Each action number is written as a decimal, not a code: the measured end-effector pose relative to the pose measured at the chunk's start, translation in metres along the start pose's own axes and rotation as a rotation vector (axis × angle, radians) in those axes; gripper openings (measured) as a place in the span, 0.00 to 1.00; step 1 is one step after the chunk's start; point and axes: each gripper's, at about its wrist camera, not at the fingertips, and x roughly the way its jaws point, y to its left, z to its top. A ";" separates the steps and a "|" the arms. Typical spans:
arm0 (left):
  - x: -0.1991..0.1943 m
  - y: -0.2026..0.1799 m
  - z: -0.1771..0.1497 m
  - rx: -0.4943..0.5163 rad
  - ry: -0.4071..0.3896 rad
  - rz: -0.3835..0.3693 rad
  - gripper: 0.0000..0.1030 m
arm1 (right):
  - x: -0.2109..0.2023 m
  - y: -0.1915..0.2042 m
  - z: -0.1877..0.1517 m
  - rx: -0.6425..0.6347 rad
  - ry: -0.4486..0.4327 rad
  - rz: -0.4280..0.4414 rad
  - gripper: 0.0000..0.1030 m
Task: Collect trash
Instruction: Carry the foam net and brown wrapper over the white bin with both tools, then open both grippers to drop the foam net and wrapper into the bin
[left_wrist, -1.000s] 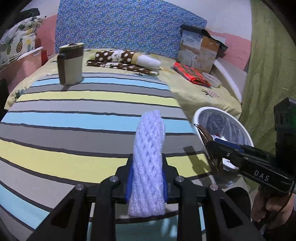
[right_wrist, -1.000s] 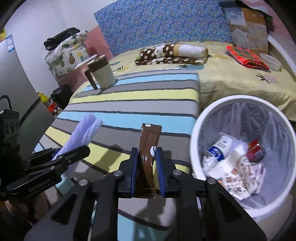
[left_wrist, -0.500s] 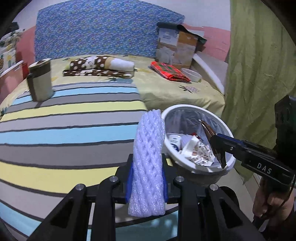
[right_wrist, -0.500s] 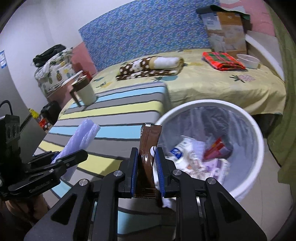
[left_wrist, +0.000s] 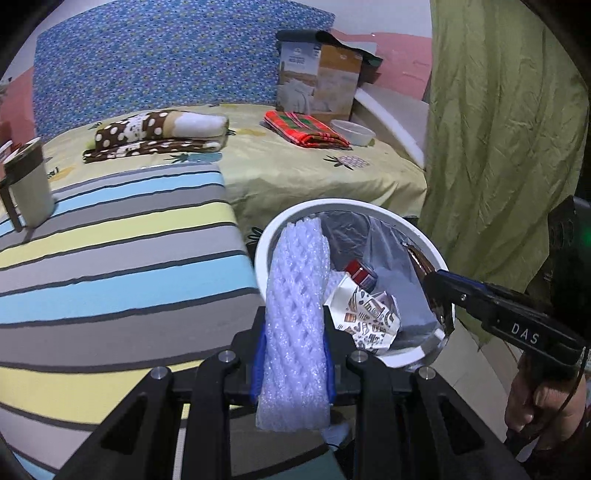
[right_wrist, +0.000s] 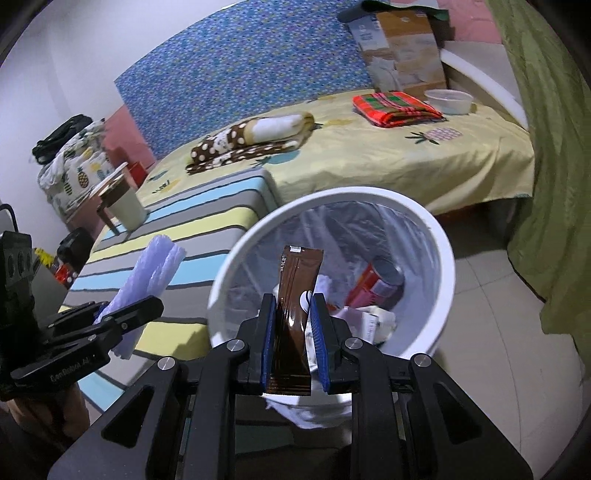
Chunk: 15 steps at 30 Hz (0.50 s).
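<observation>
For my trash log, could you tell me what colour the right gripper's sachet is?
Dark brown sachet, clearest in the right wrist view.

Black angular gripper (left_wrist: 293, 363) at lower centre, blue pads (left_wrist: 258, 365) inside the fingers, silver screws (left_wrist: 226, 356) on the linkage. At right, a second black gripper (left_wrist: 439, 295) lettered "DAS", blue strip along its finger. In the right wrist view, black gripper (right_wrist: 291, 347) likewise blue-padded; white lettering on the one (right_wrist: 122, 314) at left
</observation>
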 end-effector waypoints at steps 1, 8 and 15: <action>0.003 -0.001 0.001 0.002 0.003 -0.005 0.25 | 0.002 -0.002 0.000 0.005 0.005 -0.004 0.21; 0.030 -0.014 0.006 0.018 0.033 -0.032 0.28 | 0.010 -0.019 0.000 0.022 0.033 -0.015 0.22; 0.050 -0.016 0.010 0.013 0.047 -0.070 0.46 | 0.010 -0.029 0.001 0.035 0.035 -0.027 0.40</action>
